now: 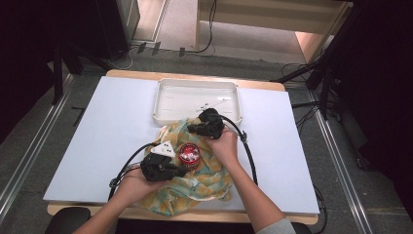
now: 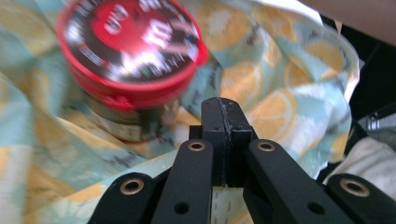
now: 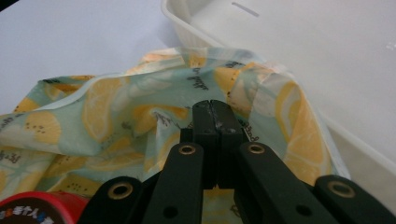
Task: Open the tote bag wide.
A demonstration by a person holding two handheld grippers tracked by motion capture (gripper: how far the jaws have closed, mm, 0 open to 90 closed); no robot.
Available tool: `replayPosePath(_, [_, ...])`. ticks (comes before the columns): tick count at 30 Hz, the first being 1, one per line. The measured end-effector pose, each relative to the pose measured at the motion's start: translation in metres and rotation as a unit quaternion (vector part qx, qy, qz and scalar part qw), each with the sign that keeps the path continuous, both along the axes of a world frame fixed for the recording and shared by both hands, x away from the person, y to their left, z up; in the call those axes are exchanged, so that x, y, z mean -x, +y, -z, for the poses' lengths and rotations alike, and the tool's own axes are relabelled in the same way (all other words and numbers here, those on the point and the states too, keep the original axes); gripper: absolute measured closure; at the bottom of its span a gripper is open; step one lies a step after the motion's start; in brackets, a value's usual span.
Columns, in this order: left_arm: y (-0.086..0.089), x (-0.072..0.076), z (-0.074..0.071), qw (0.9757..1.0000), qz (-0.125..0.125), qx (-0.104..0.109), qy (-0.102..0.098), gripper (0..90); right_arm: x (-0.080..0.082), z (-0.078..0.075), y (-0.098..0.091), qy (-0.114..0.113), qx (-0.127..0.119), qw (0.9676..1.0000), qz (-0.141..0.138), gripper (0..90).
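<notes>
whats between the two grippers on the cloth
The red-lidded jar stands between the left gripper and the right gripper, on the lemon-print cloth. The high view shows this.

Pale-green cloth [image 1: 204,178] with yellow lemon-slice print, red-and-black lid [image 1: 189,153], white tray [image 1: 165,105], black jaws

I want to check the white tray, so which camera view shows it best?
The high view: the whole white tray is visible there, all four rims, at the far edge of the lemon-print cloth. The right gripper view shows just one corner and part of its floor, behind the cloth. The left gripper view faces the red-lidded jar instead.
</notes>
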State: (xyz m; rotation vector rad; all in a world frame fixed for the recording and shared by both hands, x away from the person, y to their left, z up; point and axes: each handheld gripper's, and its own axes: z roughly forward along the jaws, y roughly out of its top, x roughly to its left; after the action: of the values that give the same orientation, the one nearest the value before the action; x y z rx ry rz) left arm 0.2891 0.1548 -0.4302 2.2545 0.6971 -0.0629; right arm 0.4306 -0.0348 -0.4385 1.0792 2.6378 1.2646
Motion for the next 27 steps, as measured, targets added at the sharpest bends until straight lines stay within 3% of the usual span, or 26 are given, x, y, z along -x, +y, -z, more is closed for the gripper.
replayPosePath(10, [-0.003,0.016,0.02,0.9997,0.018,-0.015,0.002,90.0,-0.001,0.021,0.001,0.011,0.003,0.9999,0.0,90.0])
replayPosePath(16, [-0.001,0.016,0.03,0.9994,0.019,-0.022,0.017,90.0,-0.003,0.03,0.005,0.009,0.002,1.0,0.003,90.0])
replayPosePath(20, [0.0,0.015,0.033,0.9994,0.017,-0.02,0.022,90.0,-0.005,0.038,0.012,-0.004,0.001,1.0,-0.003,90.0])
replayPosePath(24, [0.004,0.013,0.035,0.9993,0.012,-0.015,0.033,89.8,-0.004,0.044,0.014,-0.017,-0.024,0.9996,0.001,90.0])
replayPosePath(27, [0.006,0.012,0.037,0.9993,0.012,-0.012,0.033,89.4,-0.001,0.044,0.012,-0.023,-0.024,0.9994,0.0,90.0])
